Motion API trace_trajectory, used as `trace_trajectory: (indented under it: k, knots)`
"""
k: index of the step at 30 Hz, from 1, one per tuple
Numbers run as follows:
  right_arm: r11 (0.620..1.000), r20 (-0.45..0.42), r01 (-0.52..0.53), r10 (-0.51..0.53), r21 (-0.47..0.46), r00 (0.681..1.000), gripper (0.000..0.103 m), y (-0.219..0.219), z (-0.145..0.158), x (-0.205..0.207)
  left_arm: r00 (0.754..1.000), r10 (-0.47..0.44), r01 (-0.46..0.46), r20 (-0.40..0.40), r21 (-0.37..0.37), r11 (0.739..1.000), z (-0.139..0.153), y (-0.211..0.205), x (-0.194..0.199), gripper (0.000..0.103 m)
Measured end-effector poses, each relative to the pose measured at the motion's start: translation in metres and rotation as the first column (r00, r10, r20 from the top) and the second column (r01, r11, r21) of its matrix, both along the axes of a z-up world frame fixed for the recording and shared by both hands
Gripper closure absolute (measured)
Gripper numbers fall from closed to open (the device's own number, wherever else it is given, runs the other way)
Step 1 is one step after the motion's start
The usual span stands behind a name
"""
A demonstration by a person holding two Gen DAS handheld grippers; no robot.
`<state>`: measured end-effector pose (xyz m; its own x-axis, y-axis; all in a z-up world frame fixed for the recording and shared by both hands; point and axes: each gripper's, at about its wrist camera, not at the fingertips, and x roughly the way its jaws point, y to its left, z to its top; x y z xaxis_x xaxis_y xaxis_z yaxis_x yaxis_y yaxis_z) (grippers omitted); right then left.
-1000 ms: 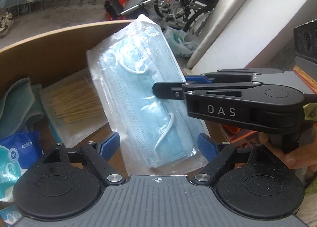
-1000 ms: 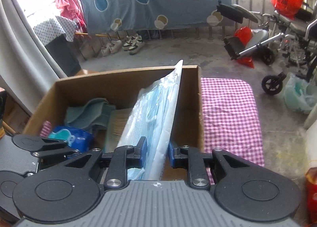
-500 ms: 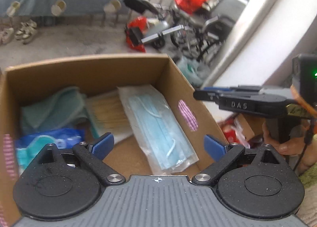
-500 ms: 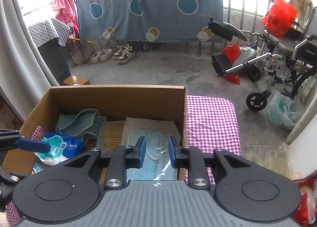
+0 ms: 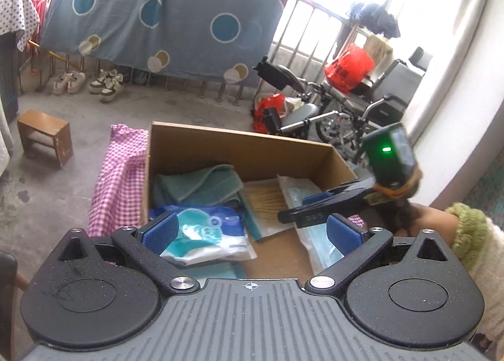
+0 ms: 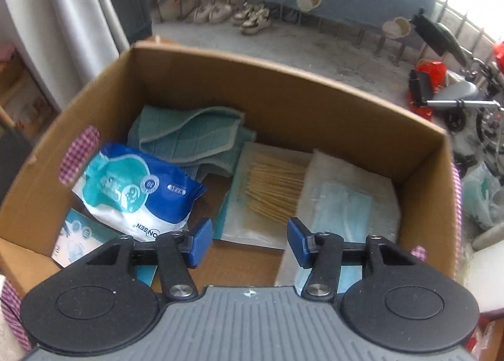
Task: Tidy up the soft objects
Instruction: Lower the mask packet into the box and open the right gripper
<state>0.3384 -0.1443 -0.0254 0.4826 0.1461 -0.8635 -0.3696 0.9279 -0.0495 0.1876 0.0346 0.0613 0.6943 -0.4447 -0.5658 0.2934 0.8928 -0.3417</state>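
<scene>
The right gripper (image 6: 249,241) points steeply down into the box (image 6: 283,90), its jaws opening with nothing between them; bare cardboard floor shows in the gap. In the left view it (image 5: 310,208) reaches over the box's right wall, held by a hand (image 5: 431,222) in a green-cuffed sleeve (image 5: 466,235); motion blur smears its camera block. The left gripper (image 5: 250,230) hovers at the near side of the box, tilted moderately down, jaws wide and empty.

Inside the box, the mask pack (image 6: 343,203) lies flat along the right wall, its near end hidden behind the right finger. Beside it lies a swab bag (image 6: 271,194), then a blue wipes pack (image 6: 135,191). A teal towel (image 6: 192,134) lies folded at the back. A flat packet (image 6: 78,238) in the near left corner is partly covered. A checked cloth (image 5: 116,172) lies under the box.
</scene>
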Motion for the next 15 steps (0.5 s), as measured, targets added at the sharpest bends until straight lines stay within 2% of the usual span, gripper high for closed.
trace_trajectory:
  k: [3, 5, 6, 8, 9, 10, 13, 15]
  knots:
    - [0.997, -0.030, -0.021, 0.018, -0.075, 0.999, 0.050, 0.021, -0.025, 0.013, 1.000, 0.008, -0.008, 0.005, -0.007, 1.000, -0.006, 0.013, -0.007, 0.002]
    - [0.992, -0.046, -0.018, 0.012, -0.126, 0.999, 0.055, 0.029, -0.039, 0.022, 1.000, 0.014, -0.014, -0.004, -0.013, 1.000, -0.010, 0.016, -0.007, 0.002]
    - [0.989, -0.061, -0.013, 0.004, -0.144, 0.998, 0.061, 0.032, -0.045, 0.027, 1.000, 0.015, -0.015, -0.007, -0.018, 1.000, -0.012, 0.019, -0.008, 0.002]
    - [0.986, -0.084, 0.000, -0.014, -0.166, 0.996, 0.062, 0.034, -0.057, 0.035, 1.000, 0.009, -0.009, -0.009, -0.027, 1.000, -0.015, 0.023, -0.008, 0.002]
    - [0.987, -0.098, 0.002, -0.018, -0.162, 0.995, 0.069, 0.034, -0.058, 0.038, 1.000, 0.009, -0.009, -0.009, -0.028, 1.000, -0.017, 0.026, -0.010, 0.002]
    - [0.989, -0.094, 0.006, -0.020, -0.149, 0.995, 0.082, 0.034, -0.057, 0.040, 1.000, 0.010, -0.011, -0.008, -0.027, 1.000, -0.018, 0.028, -0.010, 0.002]
    - [0.992, -0.113, 0.012, -0.026, -0.123, 0.993, 0.097, 0.033, -0.059, 0.045, 1.000, 0.009, -0.009, 0.003, -0.025, 1.000, -0.021, 0.034, -0.012, 0.002]
    - [0.993, -0.109, 0.001, -0.013, -0.116, 0.994, 0.098, 0.034, -0.060, 0.046, 1.000, 0.005, -0.004, 0.005, -0.032, 0.999, -0.022, 0.037, -0.012, 0.002]
